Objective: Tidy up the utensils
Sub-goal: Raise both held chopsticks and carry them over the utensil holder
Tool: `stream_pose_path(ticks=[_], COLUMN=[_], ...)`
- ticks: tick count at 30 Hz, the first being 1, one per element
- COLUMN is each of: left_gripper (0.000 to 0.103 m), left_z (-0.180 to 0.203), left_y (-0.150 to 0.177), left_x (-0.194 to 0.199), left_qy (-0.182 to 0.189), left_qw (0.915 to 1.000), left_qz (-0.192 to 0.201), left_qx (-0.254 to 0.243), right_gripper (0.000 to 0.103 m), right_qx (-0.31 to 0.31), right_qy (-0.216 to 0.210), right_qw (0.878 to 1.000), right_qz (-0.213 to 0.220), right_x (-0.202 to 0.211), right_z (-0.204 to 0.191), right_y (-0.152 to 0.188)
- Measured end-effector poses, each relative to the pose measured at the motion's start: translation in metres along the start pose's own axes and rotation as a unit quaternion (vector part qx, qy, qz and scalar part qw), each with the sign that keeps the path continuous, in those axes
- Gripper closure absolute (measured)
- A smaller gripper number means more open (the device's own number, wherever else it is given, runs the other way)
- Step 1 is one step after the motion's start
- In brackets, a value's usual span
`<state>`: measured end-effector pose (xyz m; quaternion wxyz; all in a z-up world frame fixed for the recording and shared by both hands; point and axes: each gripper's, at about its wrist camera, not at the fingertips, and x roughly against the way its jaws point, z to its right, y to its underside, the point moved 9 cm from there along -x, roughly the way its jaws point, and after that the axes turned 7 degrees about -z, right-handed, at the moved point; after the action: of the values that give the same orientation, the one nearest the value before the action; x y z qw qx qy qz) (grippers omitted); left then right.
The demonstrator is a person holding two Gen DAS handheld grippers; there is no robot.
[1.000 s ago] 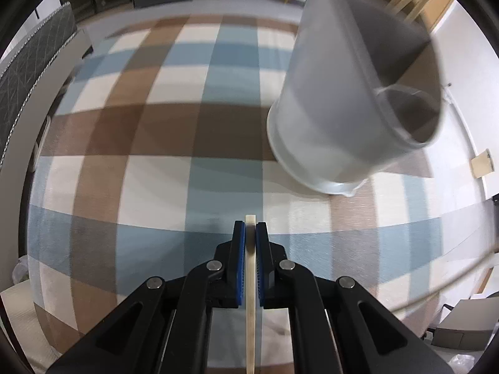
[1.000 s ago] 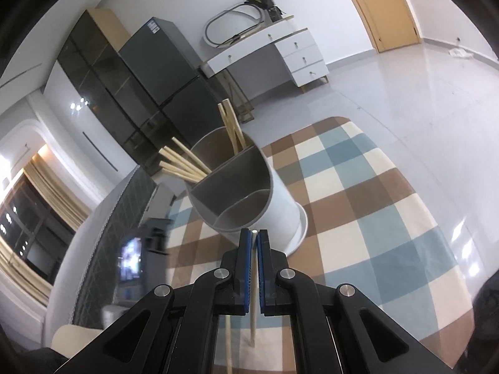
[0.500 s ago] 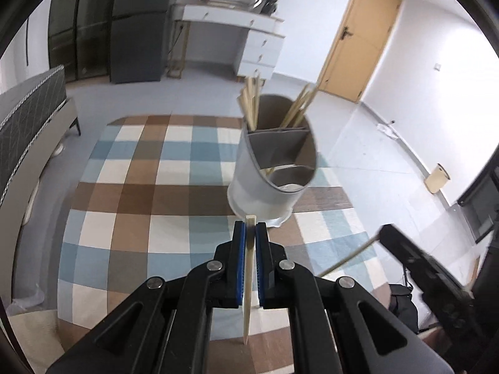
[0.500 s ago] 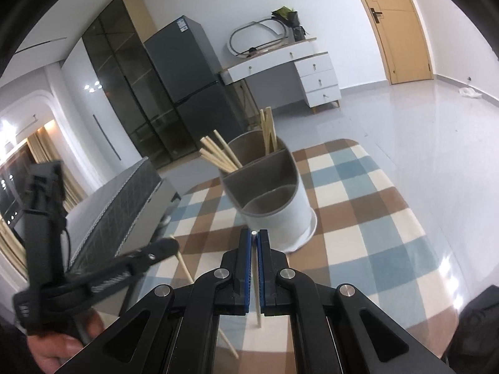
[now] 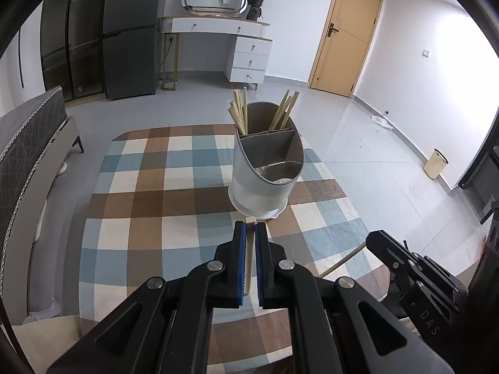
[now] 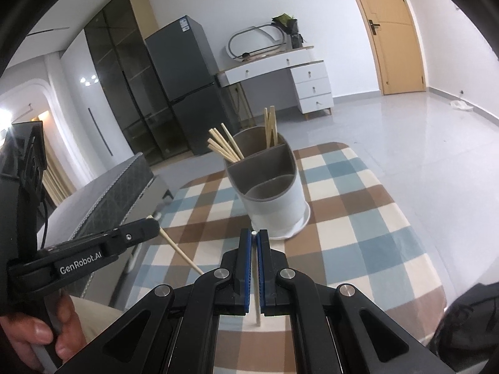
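Observation:
A white utensil holder [image 5: 265, 171] with grey divided compartments stands on the checked tablecloth [image 5: 156, 193]; several wooden chopsticks [image 5: 240, 112] lean in its two far compartments. It also shows in the right wrist view [image 6: 274, 199]. My left gripper [image 5: 250, 233] is shut on a pale chopstick [image 5: 249, 258], held just short of the holder's base. My right gripper [image 6: 255, 243] is shut on another chopstick [image 6: 256, 280], also short of the holder. Each gripper shows in the other's view, left [image 6: 109, 243] and right [image 5: 405, 268].
The table edge drops to a grey tiled floor on the right. A grey padded bench [image 5: 28, 143] runs along the left. A fridge [image 5: 131, 37], a white dresser [image 5: 237, 46] and a door [image 5: 346, 34] stand at the far wall.
Both grippers have pulled back and up from the holder, which now looks smaller and farther off. Each still grips its chopstick. The other gripper has come into each view.

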<state>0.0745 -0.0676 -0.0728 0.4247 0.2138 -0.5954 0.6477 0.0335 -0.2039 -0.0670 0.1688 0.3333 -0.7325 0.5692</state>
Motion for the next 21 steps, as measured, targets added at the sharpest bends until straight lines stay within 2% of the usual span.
stream_pose_path(ticks=[13, 21], left_gripper=[0.102, 0.102], left_z=[0.001, 0.012], left_y=[-0.005, -0.023], left_x=[0.015, 0.028], left_qy=[0.023, 0.037], left_qw=[0.9997, 0.999], left_qz=[0.012, 0.019], left_qx=[-0.006, -0.017], right_gripper=[0.1, 0.1], right_qx=[-0.007, -0.01], right_qy=[0.019, 0.014], right_qw=[1.0, 1.0], right_qz=[0.001, 0.022], right_x=[0.007, 0.016], right_z=[0.003, 0.0], right_y=[0.001, -0.024])
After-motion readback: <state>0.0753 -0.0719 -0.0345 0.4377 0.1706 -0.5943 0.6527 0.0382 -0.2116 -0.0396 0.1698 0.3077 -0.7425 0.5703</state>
